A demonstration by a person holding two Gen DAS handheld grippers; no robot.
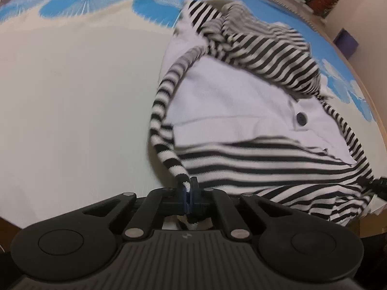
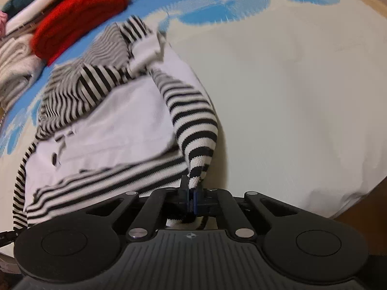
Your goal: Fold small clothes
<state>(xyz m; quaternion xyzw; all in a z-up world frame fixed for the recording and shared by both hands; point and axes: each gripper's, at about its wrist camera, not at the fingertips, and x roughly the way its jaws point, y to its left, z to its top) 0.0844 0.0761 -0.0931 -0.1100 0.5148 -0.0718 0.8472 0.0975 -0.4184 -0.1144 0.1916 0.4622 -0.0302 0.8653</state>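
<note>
My left tongs (image 1: 188, 188) pinch one striped sleeve end, my right tongs (image 2: 192, 188) pinch the other. The striped top (image 1: 254, 111) with its white front panel lies on the cream-and-blue cloth (image 1: 72, 84); a red knit (image 2: 79, 17) sits at eleven o'clock in the right view.

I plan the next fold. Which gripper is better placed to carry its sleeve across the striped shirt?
Either, probably: the left gripper and the right gripper are each shut on one sleeve cuff of the striped shirt.
</note>
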